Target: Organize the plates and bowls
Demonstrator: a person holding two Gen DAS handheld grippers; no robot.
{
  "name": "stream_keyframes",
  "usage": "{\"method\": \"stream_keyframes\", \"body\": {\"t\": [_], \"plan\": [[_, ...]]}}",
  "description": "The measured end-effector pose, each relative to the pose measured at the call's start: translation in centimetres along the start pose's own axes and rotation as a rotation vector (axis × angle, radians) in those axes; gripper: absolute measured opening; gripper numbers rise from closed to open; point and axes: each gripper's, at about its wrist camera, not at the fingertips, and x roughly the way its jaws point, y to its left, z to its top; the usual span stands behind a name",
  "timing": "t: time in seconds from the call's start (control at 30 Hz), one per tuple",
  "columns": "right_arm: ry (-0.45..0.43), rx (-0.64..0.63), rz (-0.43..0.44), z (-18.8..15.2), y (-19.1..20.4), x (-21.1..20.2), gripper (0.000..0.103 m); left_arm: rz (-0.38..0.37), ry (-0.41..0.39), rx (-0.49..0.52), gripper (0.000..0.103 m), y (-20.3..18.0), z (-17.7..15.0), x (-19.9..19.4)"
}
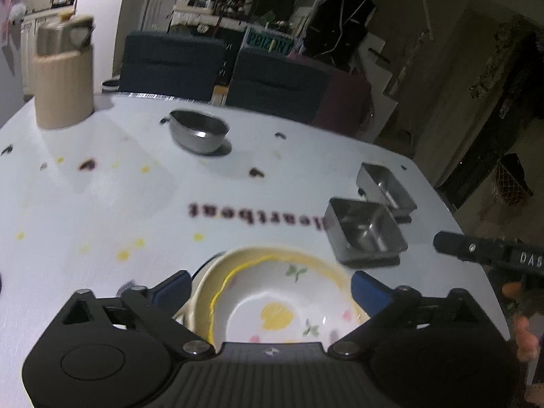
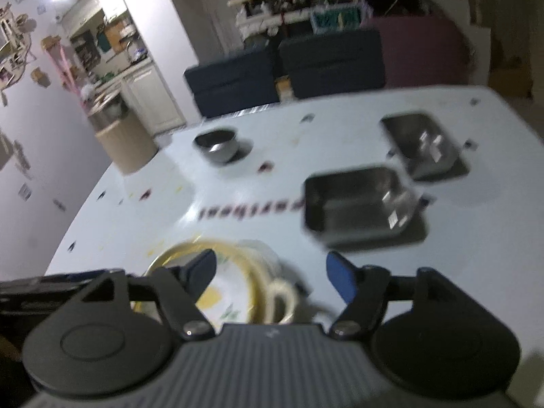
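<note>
Bowl (image 1: 272,306), white with yellow rim and floral print, sits between open left claw (image 1: 272,285); right claw (image 2: 272,272) open.

We see a floral yellow-rimmed bowl (image 1: 272,306) stacked in a cream handled dish; a round steel bowl (image 1: 199,131) and two rectangular steel trays (image 1: 365,229) stand apart.

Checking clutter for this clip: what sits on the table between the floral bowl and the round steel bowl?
Nothing solid. In the left wrist view, only bare tablecloth with its printed lettering lies between the floral bowl and the round steel bowl.
</note>
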Motion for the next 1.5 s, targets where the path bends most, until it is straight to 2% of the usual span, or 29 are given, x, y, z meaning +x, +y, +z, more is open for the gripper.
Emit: {"method": "stream_keyframes", "body": {"t": [0.07,0.13,0.23,0.33,0.43,0.53,0.6,0.63,0.7,0.77,0.87,0.93,1.0,1.1,1.13,1.2,1.23,1.27,1.33,1.5], "plan": [[-0.024,0.006,-0.025,1.0,-1.2,0.1,0.099,-0.008,-0.008,0.012,0.103,-1.0,0.8,0.7],[-0.055,0.005,-0.049,2.1,-2.4,0.4,0.102,-0.024,-0.012,0.023,0.103,-2.2,1.6,1.6],[-0.088,0.021,-0.095,3.1,-4.1,1.0,0.102,-0.034,-0.029,0.049,0.103,-4.2,2.8,3.3],[-0.085,0.053,-0.105,4.3,-5.8,2.3,0.103,-0.046,-0.030,0.067,0.103,-5.9,3.8,5.6],[-0.076,0.074,-0.134,4.7,-7.4,3.5,0.103,-0.094,-0.018,0.046,0.101,-6.9,4.6,7.8],[-0.078,0.085,-0.149,4.9,-9.0,5.2,0.103,-0.129,0.008,0.020,0.088,-7.6,5.4,10.1],[-0.068,0.089,-0.177,4.9,-10.1,6.0,0.103,-0.129,0.033,0.003,0.075,-7.8,5.7,11.7],[-0.054,0.092,-0.185,5.0,-10.7,6.5,0.103,-0.128,0.047,-0.003,0.072,-7.7,5.7,12.4],[-0.034,0.117,-0.163,5.4,-11.7,7.1,0.101,-0.123,0.080,-0.017,0.062,-7.6,5.7,14.0],[-0.022,0.157,-0.152,5.7,-12.4,7.5,0.085,-0.113,0.109,-0.031,0.058,-7.5,5.5,15.4],[0.017,0.168,-0.118,5.8,-12.9,8.6,0.068,-0.104,0.140,-0.042,0.054,-7.2,5.4,17.1],[0.046,0.134,-0.115,5.6,-12.6,9.5,0.062,-0.102,0.155,-0.054,0.046,-7.0,5.3,18.0],[0.082,0.106,-0.120,5.4,-12.2,10.4,0.058,-0.111,0.172,-0.069,0.032,-6.8,5.3,18.7],[0.142,0.076,-0.128,5.0,-11.7,11.9,0.049,-0.109,0.183,-0.066,0.027,-6.8,5.1,19.3],[0.158,0.064,-0.130,4.9,-11.6,12.3,0.043,-0.108,0.185,-0.067,0.026,-6.7,5.1,19.4],[0.177,0.055,-0.137,4.7,-11.5,12.8,0.029,-0.111,0.192,-0.068,0.010,-6.6,5.0,19.7],[0.183,0.059,-0.142,4.7,-11.3,12.7,0.016,-0.112,0.196,-0.070,0.007,-6.6,5.0,19.8],[0.186,0.059,-0.153,4.8,-11.2,12.6,0.011,-0.113,0.196,-0.074,0.006,-6.5,4.9,19.8],[0.191,0.042,-0.158,4.6,-10.9,12.6,0.005,-0.110,0.189,-0.074,0.006,-6.4,5.0,19.7],[0.175,0.022,-0.157,4.7,-9.8,11.8,0.004,-0.122,0.149,-0.108,0.006,-5.3,5.7,18.1]]}}
